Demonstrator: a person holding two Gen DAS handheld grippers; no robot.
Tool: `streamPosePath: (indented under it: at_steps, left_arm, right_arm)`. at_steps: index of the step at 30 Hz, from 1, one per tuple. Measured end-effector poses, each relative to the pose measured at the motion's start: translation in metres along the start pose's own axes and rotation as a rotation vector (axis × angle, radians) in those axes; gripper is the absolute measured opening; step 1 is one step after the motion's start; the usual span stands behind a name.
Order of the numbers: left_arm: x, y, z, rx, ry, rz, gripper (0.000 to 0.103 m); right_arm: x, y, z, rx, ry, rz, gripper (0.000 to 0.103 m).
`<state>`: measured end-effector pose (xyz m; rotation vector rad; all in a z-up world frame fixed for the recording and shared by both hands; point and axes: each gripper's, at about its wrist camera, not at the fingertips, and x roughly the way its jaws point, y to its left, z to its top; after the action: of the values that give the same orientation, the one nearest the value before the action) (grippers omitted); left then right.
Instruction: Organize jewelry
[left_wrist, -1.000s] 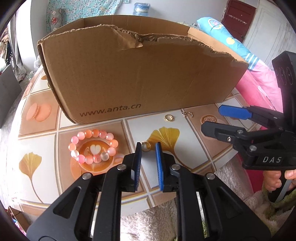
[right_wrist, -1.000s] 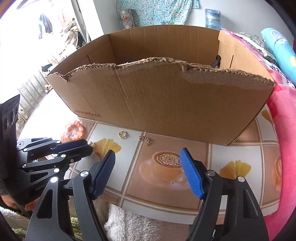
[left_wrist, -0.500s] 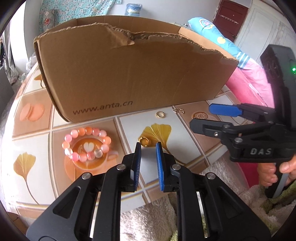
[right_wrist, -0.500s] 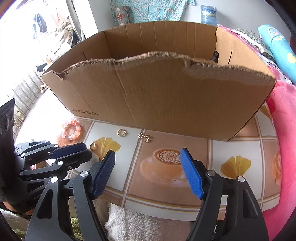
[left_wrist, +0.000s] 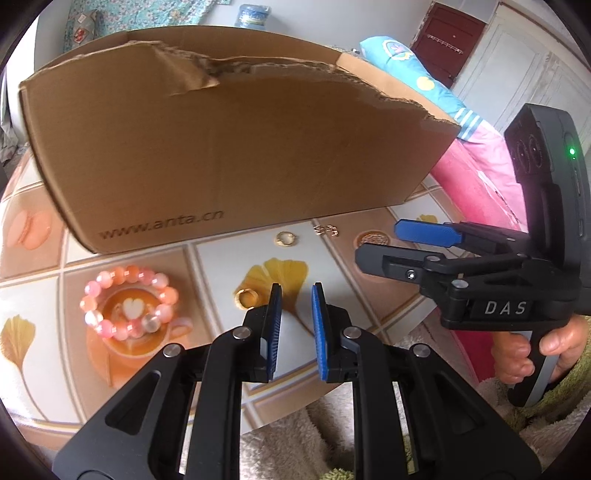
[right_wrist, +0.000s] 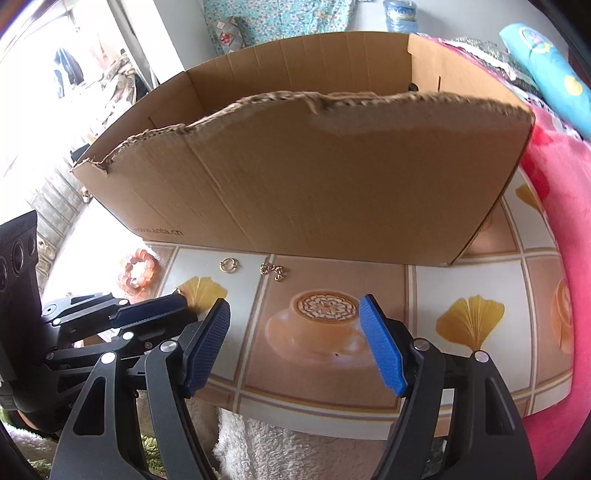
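A gold ring (left_wrist: 246, 297) lies on the printed tabletop (left_wrist: 221, 266) just left of my left gripper (left_wrist: 295, 291). Its blue pads stand a narrow gap apart with nothing between them. A pink bead bracelet (left_wrist: 129, 308) lies further left. A second gold ring (left_wrist: 285, 239) and small gold earrings (left_wrist: 327, 230) lie close to the cardboard box (left_wrist: 221, 147). My right gripper (right_wrist: 293, 306) hovers open and wide over the coffee-cup print, holding nothing. Beyond it are the ring (right_wrist: 229, 265), the earrings (right_wrist: 272, 270) and the bracelet (right_wrist: 139, 268).
The tall torn-edged box (right_wrist: 314, 177) fills the back of the table. A pink blanket (right_wrist: 554, 184) borders the right side. White fleece (right_wrist: 266, 435) hangs below the near table edge. A person's hand (left_wrist: 532, 350) grips the right tool's handle.
In the left wrist view the near ring has slid from between the fingertips to just left of them, and the box looms larger. Both grippers keep the same opening.
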<state>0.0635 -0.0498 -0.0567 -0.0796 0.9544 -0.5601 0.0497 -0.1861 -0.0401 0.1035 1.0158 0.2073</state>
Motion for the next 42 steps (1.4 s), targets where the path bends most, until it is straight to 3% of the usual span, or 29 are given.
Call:
streamPosePath:
  at_steps: [4, 6, 9, 27, 31, 34, 38, 42]
  left_arm:
    - [-0.008, -0.003, 0.002, 0.006, -0.002, 0.044, 0.016]
    - [-0.014, -0.001, 0.001, -0.002, -0.005, 0.09, 0.023]
    - [-0.011, 0.002, -0.001, -0.019, 0.021, 0.146, 0.026]
    - [0.004, -0.027, 0.005, 0.048, 0.062, 0.088, 0.03]
    - [-0.007, -0.028, 0.009, 0.102, 0.013, 0.146, 0.03]
    - [-0.005, -0.021, 0.009, 0.136, 0.029, 0.21, 0.03]
    - [0.001, -0.015, 0.008, 0.171, 0.066, 0.223, 0.028]
    - [0.008, -0.018, 0.007, 0.23, 0.079, 0.238, 0.018]
  right_arm:
    - [-0.002, -0.006, 0.004, 0.002, -0.014, 0.014, 0.071]
    - [-0.002, -0.008, 0.002, 0.004, -0.016, 0.022, 0.071]
    - [0.003, -0.014, -0.003, 0.024, -0.002, 0.046, 0.071]
    - [0.004, -0.036, -0.005, 0.042, -0.038, 0.109, 0.071]
    - [0.002, -0.038, -0.006, 0.045, -0.039, 0.126, 0.071]
    - [0.001, -0.042, -0.006, 0.045, -0.042, 0.137, 0.071]
    - [0.001, -0.044, -0.008, 0.038, -0.047, 0.144, 0.071]
    - [0.0, -0.047, -0.008, 0.043, -0.05, 0.15, 0.071]
